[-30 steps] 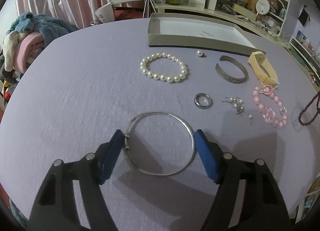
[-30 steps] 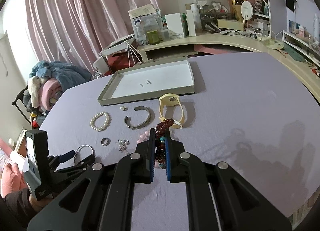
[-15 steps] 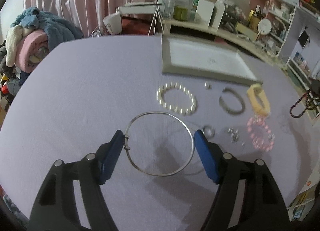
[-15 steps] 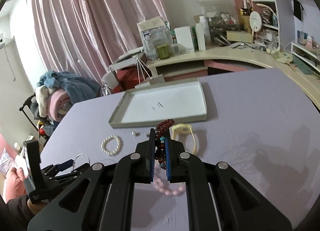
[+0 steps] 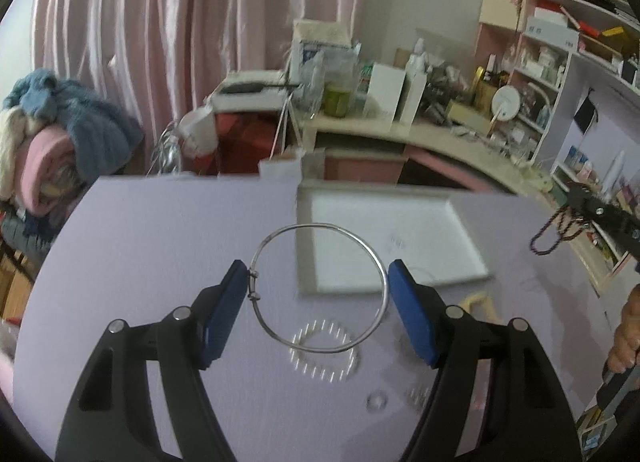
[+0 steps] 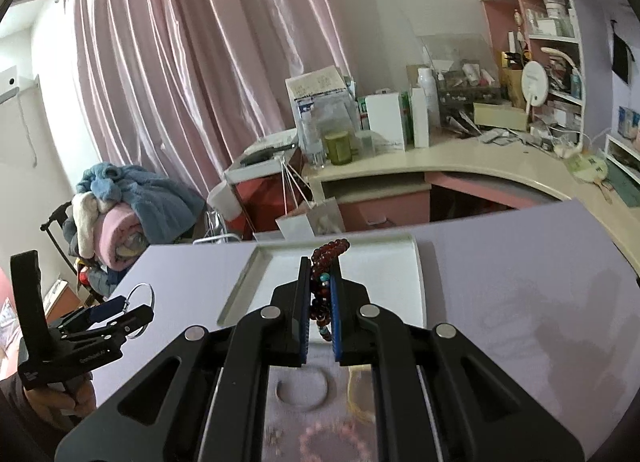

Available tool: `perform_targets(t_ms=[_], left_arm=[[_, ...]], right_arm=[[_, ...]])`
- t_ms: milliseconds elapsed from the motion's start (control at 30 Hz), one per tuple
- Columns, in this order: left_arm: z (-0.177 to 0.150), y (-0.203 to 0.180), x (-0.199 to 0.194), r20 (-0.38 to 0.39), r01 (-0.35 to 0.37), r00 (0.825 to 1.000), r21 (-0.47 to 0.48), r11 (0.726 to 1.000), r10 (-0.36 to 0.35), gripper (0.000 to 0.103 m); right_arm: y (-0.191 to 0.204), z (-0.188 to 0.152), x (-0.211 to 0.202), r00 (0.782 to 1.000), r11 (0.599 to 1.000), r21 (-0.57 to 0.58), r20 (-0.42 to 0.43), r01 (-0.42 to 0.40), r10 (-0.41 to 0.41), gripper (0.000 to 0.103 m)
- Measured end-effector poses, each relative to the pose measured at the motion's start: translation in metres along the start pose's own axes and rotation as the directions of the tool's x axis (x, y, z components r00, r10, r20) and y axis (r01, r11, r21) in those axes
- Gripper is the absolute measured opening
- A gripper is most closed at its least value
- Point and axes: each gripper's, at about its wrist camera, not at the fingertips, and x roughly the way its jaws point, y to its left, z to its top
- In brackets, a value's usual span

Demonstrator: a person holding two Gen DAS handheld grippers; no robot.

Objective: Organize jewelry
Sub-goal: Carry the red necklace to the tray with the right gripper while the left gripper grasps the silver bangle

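Note:
My left gripper (image 5: 316, 302) is shut on a thin silver bangle (image 5: 320, 230), held by its two sides well above the purple table (image 5: 160, 262). It also shows at the left of the right wrist view (image 6: 136, 302). My right gripper (image 6: 321, 294) is shut on a dark red bead bracelet (image 6: 328, 252) and holds it in the air over the near part of the shallow grey tray (image 6: 416, 286). The tray (image 5: 472, 250) lies ahead of the bangle. The right gripper with the beads (image 5: 560, 230) shows at the right of the left wrist view.
On the table below lie a pearl bracelet (image 5: 324, 358), a small ring (image 5: 377, 402), a silver cuff (image 6: 302, 396), a yellow band (image 6: 356, 398) and a pink bead bracelet (image 6: 340, 442). A cluttered desk (image 6: 440, 158) and a pile of laundry (image 6: 120, 214) stand beyond the table.
Both grippers have risen and tilted up with their jewelry. The bangle has left the table. The bead bracelet has moved forward over the tray.

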Motion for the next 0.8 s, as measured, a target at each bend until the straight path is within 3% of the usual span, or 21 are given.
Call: perform_targets(t_ms=[300, 433, 667, 767, 800], left_arm=[[0.065, -0.020, 0.061, 0.017, 0.073, 0.997, 0.019, 0.997, -0.073, 0.072], [0.074, -0.027, 0.104, -0.017, 0.084, 0.996, 0.018, 0.996, -0.084, 0.072], [0.066, -0.033, 0.162, -0.087, 0.093, 0.992, 0.038, 0.995, -0.089, 0.072], [0.061, -0.033, 0.179, -0.111, 0.095, 0.990, 0.039, 0.995, -0.090, 0.072], [0.060, -0.034, 0.185, -0.119, 0.096, 0.989, 0.040, 0.995, -0.091, 0.072]], right_arm=[[-0.011, 0.047, 0.079, 0.998, 1.000, 0.018, -0.055, -0.007, 0.008, 0.009], [-0.024, 0.039, 0.128, 0.989, 0.999, 0.040, -0.146, 0.022, -0.016, 0.009], [-0.047, 0.010, 0.194, 0.954, 0.995, 0.040, -0.287, 0.095, -0.080, 0.009], [-0.057, 0.005, 0.199, 0.947, 0.993, 0.076, -0.316, 0.089, -0.060, 0.021], [-0.059, 0.004, 0.198, 0.948, 0.993, 0.079, -0.313, 0.089, -0.060, 0.033]])
